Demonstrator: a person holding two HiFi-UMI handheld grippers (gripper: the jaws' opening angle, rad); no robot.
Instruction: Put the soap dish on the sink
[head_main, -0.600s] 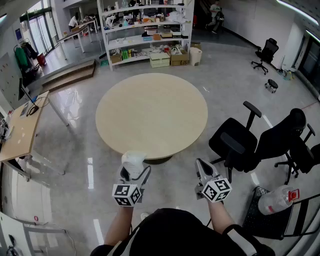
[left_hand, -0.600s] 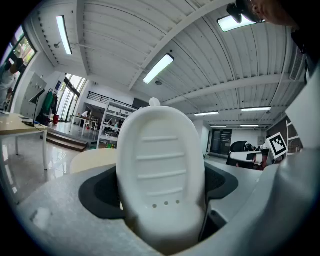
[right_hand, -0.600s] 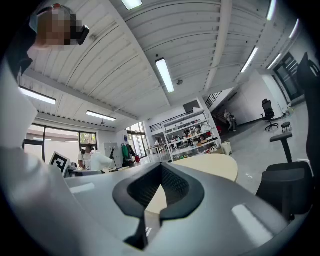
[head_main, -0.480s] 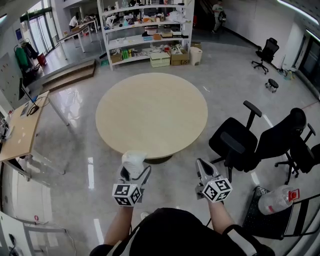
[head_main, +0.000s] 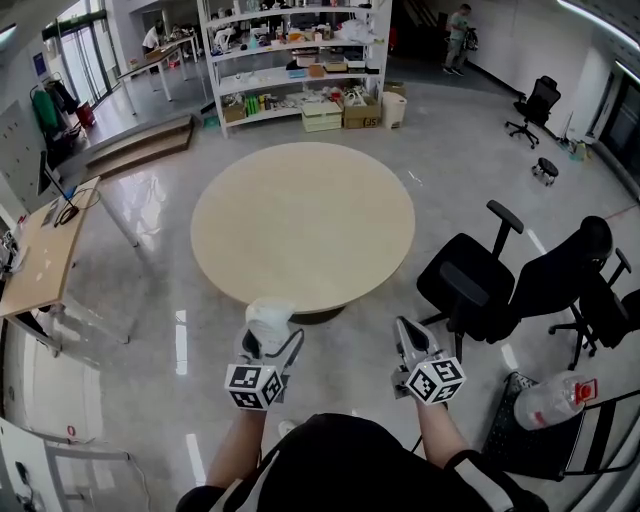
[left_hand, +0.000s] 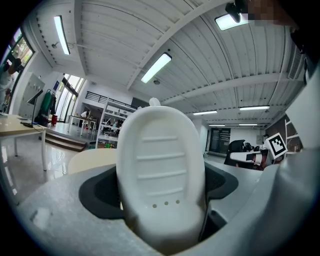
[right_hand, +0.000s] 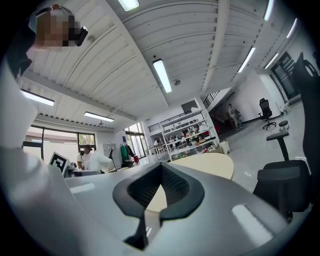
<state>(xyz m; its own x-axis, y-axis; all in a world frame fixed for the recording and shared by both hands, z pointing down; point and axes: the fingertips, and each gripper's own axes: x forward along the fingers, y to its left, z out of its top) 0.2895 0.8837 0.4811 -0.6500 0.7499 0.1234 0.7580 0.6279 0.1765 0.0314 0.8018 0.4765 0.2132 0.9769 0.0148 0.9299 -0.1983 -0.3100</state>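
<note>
Two grippers sit low in the head view: the left gripper (head_main: 268, 340) is clamped wide on the white soap dish (left_hand: 160, 170), just below the round table (head_main: 300, 225), and the right gripper (head_main: 404, 338) has its jaws together, empty. Carrying looks like the step in hand. No sink shows, so the next move calls for finding one.

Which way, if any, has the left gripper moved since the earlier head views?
No: the left gripper, holding the soap dish, stays at the round table near edge.
</note>
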